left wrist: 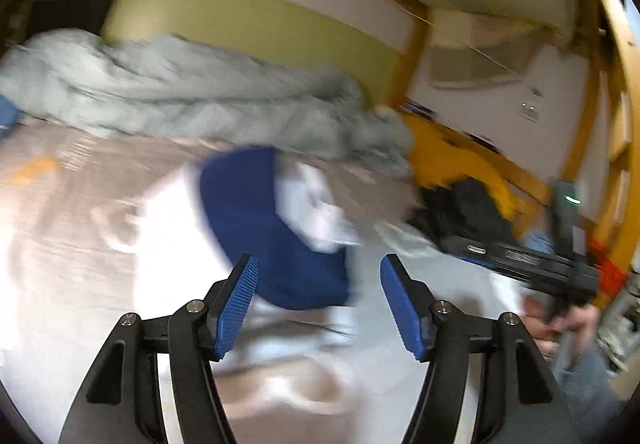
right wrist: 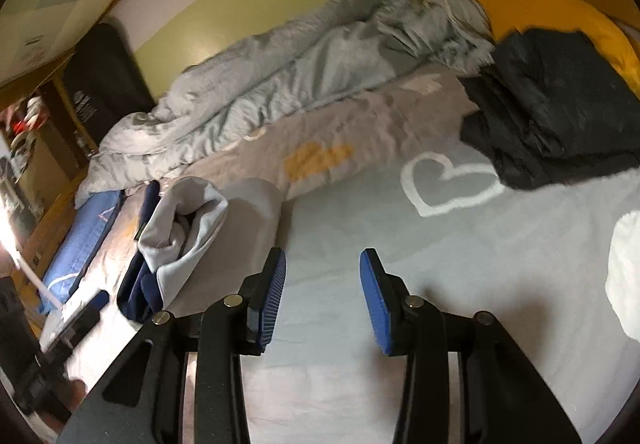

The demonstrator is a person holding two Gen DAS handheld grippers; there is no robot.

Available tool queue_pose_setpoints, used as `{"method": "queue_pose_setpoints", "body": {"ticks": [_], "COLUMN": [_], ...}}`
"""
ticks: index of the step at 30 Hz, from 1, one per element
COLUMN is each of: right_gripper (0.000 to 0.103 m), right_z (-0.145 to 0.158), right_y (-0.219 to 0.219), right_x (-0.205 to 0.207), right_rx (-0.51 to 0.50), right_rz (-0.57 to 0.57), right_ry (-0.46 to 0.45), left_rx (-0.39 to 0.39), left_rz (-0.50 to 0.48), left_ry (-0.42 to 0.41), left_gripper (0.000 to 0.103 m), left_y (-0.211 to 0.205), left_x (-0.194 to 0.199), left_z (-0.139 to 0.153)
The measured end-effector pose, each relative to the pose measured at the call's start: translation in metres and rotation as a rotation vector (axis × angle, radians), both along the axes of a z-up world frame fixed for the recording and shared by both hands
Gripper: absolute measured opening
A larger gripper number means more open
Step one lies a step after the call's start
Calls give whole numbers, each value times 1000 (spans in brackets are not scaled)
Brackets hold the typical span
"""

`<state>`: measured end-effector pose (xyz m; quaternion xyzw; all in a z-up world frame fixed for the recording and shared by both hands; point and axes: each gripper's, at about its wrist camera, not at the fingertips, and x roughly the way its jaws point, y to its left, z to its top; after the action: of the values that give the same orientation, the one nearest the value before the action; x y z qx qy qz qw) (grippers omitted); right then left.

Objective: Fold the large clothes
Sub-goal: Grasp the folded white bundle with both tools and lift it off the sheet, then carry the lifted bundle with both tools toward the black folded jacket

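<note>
A navy and white garment (left wrist: 272, 228) lies crumpled on the bed just ahead of my left gripper (left wrist: 316, 272), which is open and empty; that view is blurred. The same garment (right wrist: 176, 240) shows in the right wrist view at the left, bunched on the bed. My right gripper (right wrist: 322, 268) is open and empty above the grey sheet (right wrist: 360, 324). A dark folded garment (right wrist: 552, 116) lies at the far right of the bed. The right gripper's body (left wrist: 532, 264) shows at the right of the left wrist view.
A rumpled grey duvet (right wrist: 280, 72) lies along the green wall. A yellow pillow (right wrist: 560, 16) sits behind the dark garment. A blue item (right wrist: 80, 240) lies at the bed's left edge. The sheet has a white heart print (right wrist: 444, 180).
</note>
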<state>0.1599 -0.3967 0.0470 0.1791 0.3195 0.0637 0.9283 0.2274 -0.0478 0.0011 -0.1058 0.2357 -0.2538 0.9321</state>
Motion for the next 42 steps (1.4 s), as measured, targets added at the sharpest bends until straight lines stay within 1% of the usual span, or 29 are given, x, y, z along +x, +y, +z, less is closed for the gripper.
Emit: {"method": "queue_pose_setpoints", "body": {"ticks": [2,3,5,6,7,8,9,11,12,13,14,16,18,20,21,23,24,25,26,27,29,30,32,34,35,37,38,40,42], "right_gripper": [39,39,39,39,39,39,39,39,39,39,41,53,55,55,53,16,6,6,5,5,5,5,5,5,5,5,5,5,7], "right_z": [8,13,25,30,38,44,50,57,57,56,53,44,31,17,11,3,3,8,19,27,42,44,39,26,17,0,-8,-23,-36], "right_y": [14,23,44,55,69,82,94,118,130,140,148,165,176,182,182,184,182,176,168,163,150,144,128,111,101,86,82,77,73], "right_x": [-2,-2,-1,-1,0,2,6,22,34,46,56,78,98,117,122,128,126,119,106,97,74,67,61,66,71,80,84,90,91], "right_rx": [21,35,39,29,8,-4,-6,33,55,60,48,-14,-62,-76,-78,-83,-67,-48,-19,-14,-31,-33,-62,-55,-31,15,14,3,44], "right_rz": [54,92,160,187,225,258,293,384,426,433,427,384,355,344,340,364,374,360,354,352,338,337,306,264,243,216,208,196,221], "right_ry": [-38,-53,-83,-98,-117,-125,-127,-96,-61,-34,-13,28,65,122,139,145,137,101,32,-12,-57,-57,-22,19,41,67,78,99,108], "left_rx": [4,-23,-81,-99,-104,-120,-132,-136,-115,-83,-20,34,36,28,27,16,10,-10,-58,-94,-146,-174,-227,-255,-233,-169,-142,-141,-118], "left_rz": [72,108,136,123,109,78,59,10,1,-3,10,28,32,23,14,9,8,6,3,13,43,68,106,78,51,39,29,23,40], "left_ry": [41,100,207,274,317,355,367,368,362,356,333,310,305,304,302,294,290,278,254,230,189,174,191,242,296,356,384,403,396], "left_gripper": [68,68,68,68,68,68,68,68,68,68,69,70,70,70,70,70,70,69,67,67,67,68,72,72,72,72,73,73,76], "left_y": [25,43,67,75,78,79,79,71,65,58,46,36,34,36,37,40,41,44,50,56,67,73,80,76,66,50,39,33,30], "left_x": [14,27,48,61,68,73,74,71,70,69,68,64,64,62,63,60,59,58,55,52,51,52,63,77,90,103,108,109,108], "left_z": [-5,-13,-32,-46,-56,-70,-76,-83,-85,-86,-87,-87,-88,-89,-89,-88,-87,-84,-76,-69,-54,-45,-35,-36,-41,-52,-60,-68,-71]}}
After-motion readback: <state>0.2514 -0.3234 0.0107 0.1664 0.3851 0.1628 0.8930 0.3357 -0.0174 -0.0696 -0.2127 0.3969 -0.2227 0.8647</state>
